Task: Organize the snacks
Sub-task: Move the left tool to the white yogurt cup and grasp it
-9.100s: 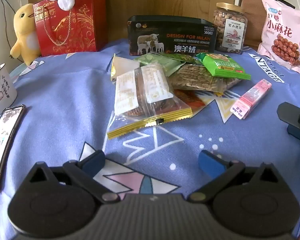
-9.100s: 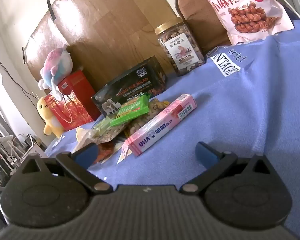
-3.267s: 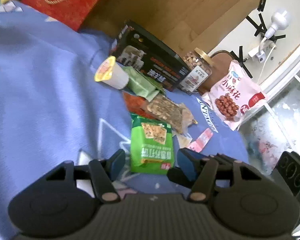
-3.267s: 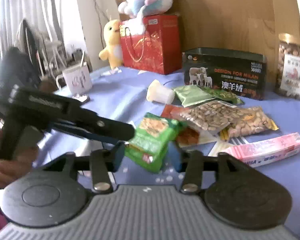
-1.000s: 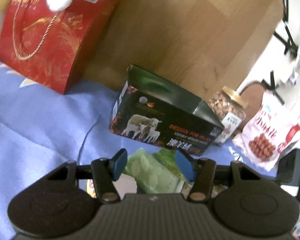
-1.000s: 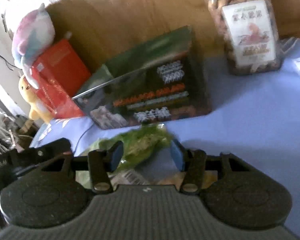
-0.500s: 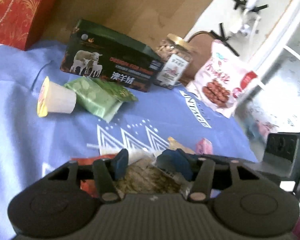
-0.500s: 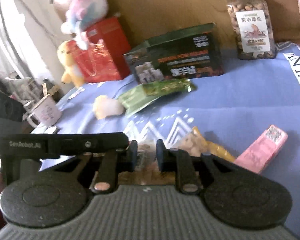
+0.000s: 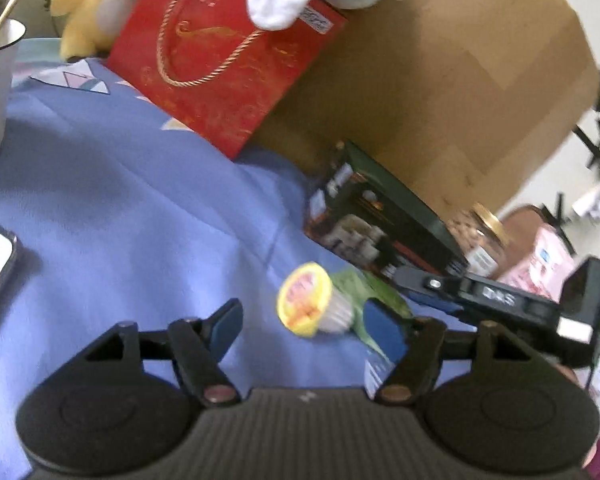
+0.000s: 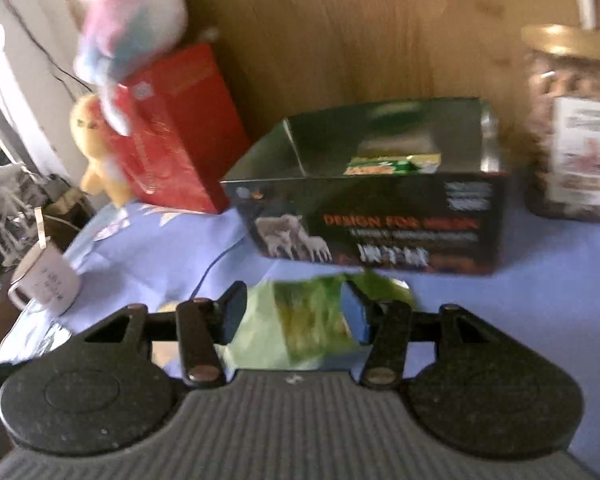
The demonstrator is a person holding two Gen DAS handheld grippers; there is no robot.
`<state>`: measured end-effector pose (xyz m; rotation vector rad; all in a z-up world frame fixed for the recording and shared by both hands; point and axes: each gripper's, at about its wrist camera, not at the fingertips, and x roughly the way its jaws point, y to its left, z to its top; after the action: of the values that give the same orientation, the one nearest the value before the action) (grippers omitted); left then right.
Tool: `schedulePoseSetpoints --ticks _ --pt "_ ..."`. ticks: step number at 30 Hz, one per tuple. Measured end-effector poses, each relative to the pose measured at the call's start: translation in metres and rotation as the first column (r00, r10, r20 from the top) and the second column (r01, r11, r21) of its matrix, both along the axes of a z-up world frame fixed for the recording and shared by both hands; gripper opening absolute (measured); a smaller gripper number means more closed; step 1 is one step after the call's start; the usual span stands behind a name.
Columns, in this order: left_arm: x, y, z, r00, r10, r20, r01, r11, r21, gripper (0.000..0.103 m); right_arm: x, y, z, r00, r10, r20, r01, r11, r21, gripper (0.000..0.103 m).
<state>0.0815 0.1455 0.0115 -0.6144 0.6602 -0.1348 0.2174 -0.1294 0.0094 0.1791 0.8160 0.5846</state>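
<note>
I have the left gripper (image 9: 306,324) spread wide and empty, hovering low over the blue tablecloth (image 9: 140,208). The jelly cup (image 9: 309,305) lies on its side just ahead of the blue pads, nearer the right one, its yellow foil lid facing me and to the left, so its axis runs away from me toward the dark green box (image 9: 374,226).

The right gripper (image 10: 294,314) has its fingers set at a middling gap around a pale green snack packet (image 10: 300,320). The view is blurred, and I cannot tell whether the pads press the packet or only bracket it. The packet's long axis seems to run from me toward the box, its far end pointing at the box's front wall; it sits just short of that box.

As for progress, I judge the job partly done: the open dark green box (image 10: 380,216) already holds at least one green packet (image 10: 392,165), lying flat with its long side across the box. The jelly cup and the pale green packet are still outside. Other snacks may be left below my view; I can't see them here. The peanut jar (image 10: 572,128) stands upright to the right of the box.
</note>
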Motion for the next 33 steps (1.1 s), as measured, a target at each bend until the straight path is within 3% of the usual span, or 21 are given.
schedulePoseSetpoints --ticks 4,6,8,10,13,17,20,24,27,33 --pt "0.019 -0.005 -0.004 0.999 0.025 -0.020 -0.025 1.000 -0.015 0.069 0.023 0.027 -0.018 1.000 0.019 -0.013 -0.020 0.996 -0.083 0.055" --pt "0.024 -0.013 -0.007 1.000 -0.001 -0.028 0.001 1.000 -0.014 0.063 0.018 0.032 -0.020 0.999 0.046 -0.013 -0.047 0.992 -0.121 0.055" --pt "0.027 -0.023 -0.012 0.998 -0.045 -0.044 0.045 0.999 -0.008 0.051 0.008 0.024 -0.020 0.997 0.080 -0.022 -0.082 0.990 -0.112 0.055" --pt "0.024 -0.029 -0.017 0.998 -0.055 -0.045 0.055 0.998 0.014 0.050 -0.002 0.009 -0.021 0.993 0.094 -0.066 -0.099 0.992 -0.073 0.055" --pt "0.013 -0.033 -0.017 0.996 -0.086 -0.037 0.087 0.996 0.020 0.050 -0.039 -0.007 -0.019 0.987 0.148 -0.064 -0.153 0.986 -0.070 0.054" --pt "-0.005 -0.033 -0.018 0.991 -0.130 -0.026 0.130 0.991 0.003 0.054 -0.112 -0.014 -0.014 0.976 0.214 0.039 -0.202 0.958 -0.202 0.054" --pt "-0.012 -0.030 -0.014 0.996 -0.094 0.000 0.094 0.995 0.014 0.059 -0.132 -0.023 -0.007 0.972 0.220 0.087 -0.205 0.966 -0.155 0.054" --pt "-0.013 -0.017 -0.008 0.999 -0.027 0.028 0.028 0.999 -0.017 0.059 -0.127 -0.010 0.011 0.951 0.233 0.201 -0.206 0.967 -0.147 0.054" --pt "-0.005 -0.009 -0.005 0.999 0.010 0.032 -0.009 1.000 -0.026 0.061 -0.110 0.017 0.013 0.931 0.300 0.208 -0.276 0.951 -0.137 0.054" --pt "0.018 -0.017 -0.012 1.000 0.001 0.024 -0.001 1.000 -0.005 0.068 -0.077 0.073 -0.013 0.908 0.367 0.204 -0.310 0.913 -0.265 0.055"
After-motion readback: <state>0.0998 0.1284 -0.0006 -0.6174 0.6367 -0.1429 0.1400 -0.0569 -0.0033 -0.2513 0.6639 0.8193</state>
